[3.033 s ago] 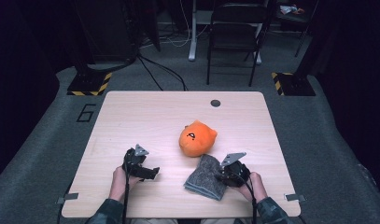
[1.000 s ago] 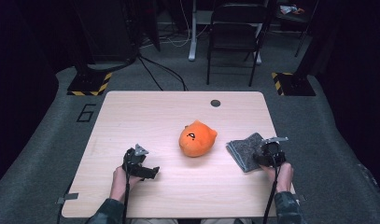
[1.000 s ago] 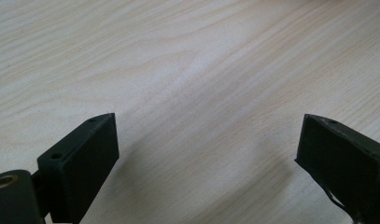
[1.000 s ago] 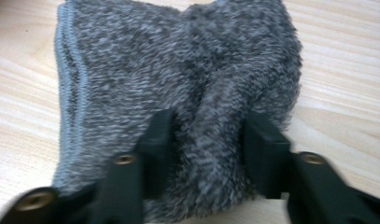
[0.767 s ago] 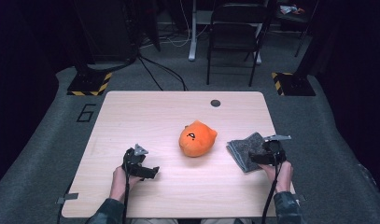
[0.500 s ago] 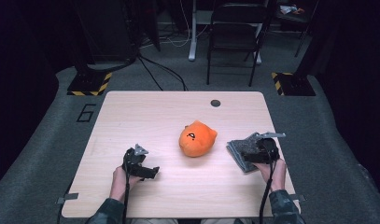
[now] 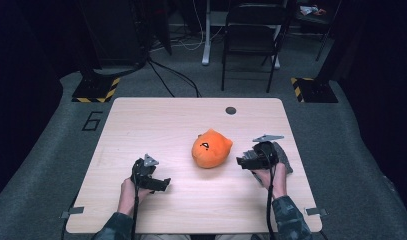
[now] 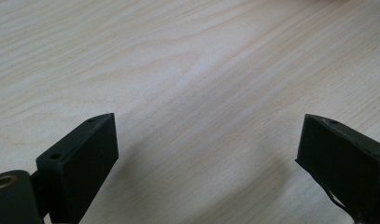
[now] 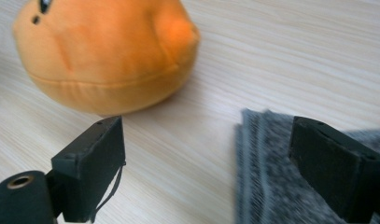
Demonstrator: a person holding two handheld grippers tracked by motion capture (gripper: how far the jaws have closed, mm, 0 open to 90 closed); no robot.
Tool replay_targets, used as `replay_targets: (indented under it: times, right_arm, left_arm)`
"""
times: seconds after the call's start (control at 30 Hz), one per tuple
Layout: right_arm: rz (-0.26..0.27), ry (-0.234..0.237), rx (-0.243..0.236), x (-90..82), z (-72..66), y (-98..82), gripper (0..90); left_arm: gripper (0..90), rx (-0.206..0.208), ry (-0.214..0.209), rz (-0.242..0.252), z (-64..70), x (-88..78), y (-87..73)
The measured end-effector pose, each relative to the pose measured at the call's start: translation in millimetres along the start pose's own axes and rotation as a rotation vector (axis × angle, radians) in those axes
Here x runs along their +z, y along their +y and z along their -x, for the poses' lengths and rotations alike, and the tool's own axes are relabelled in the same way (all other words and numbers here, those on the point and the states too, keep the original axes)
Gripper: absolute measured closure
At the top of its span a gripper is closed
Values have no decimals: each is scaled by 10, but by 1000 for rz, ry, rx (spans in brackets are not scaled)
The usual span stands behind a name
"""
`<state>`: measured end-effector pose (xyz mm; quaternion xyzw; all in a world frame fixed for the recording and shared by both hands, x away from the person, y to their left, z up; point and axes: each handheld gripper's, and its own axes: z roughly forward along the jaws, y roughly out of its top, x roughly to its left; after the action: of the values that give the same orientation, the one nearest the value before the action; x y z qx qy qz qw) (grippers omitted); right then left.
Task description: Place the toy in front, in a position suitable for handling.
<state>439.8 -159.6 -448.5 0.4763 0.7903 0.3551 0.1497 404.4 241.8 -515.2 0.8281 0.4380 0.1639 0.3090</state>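
Observation:
An orange plush toy [image 7: 211, 148] with a small black face mark sits mid-table, large at the upper left of the right gripper view [image 9: 108, 51]. A folded grey cloth [image 7: 283, 159] lies flat to its right, partly under my right hand. My right gripper [image 7: 242, 162] points left at the plush. Its jaws have just been opening and stand open [image 9: 206, 123], pressing on nothing; the cloth's edge [image 9: 267, 177] lies on the table under the right jaw. My left gripper [image 7: 161, 184] rests open near the front left, over bare wood [image 8: 208, 121].
The light wood table [image 7: 156, 120] has a small dark round cap [image 7: 231, 110] near its far edge. Beyond it stand a black chair [image 7: 251, 35] and two yellow-black striped bases [image 7: 96, 90]. A "6" [image 7: 92, 121] is marked on the grey floor at left.
My right gripper carried the grey cloth from the front middle to the right, let go of it, and moved left toward the plush. The left gripper stayed put.

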Motion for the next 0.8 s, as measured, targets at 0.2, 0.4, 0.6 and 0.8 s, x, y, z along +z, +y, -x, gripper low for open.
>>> replay_targets:
  times: [0.2,0.4,0.6,0.8]
  right_arm:
    - [-4,40,-17,102,-189,187,106]
    - [9,73,-40,190,-362,369,115]
    - [6,90,-56,272,-486,483,129]
    - [-18,85,-53,409,-632,583,141]
  left_arm:
    - [50,0,-3,-2,-3,0,0]
    - [50,8,-5,-8,-2,-4,0]
    - [51,10,-6,-13,-1,-4,2]
    - [52,9,-2,-14,8,-1,4]
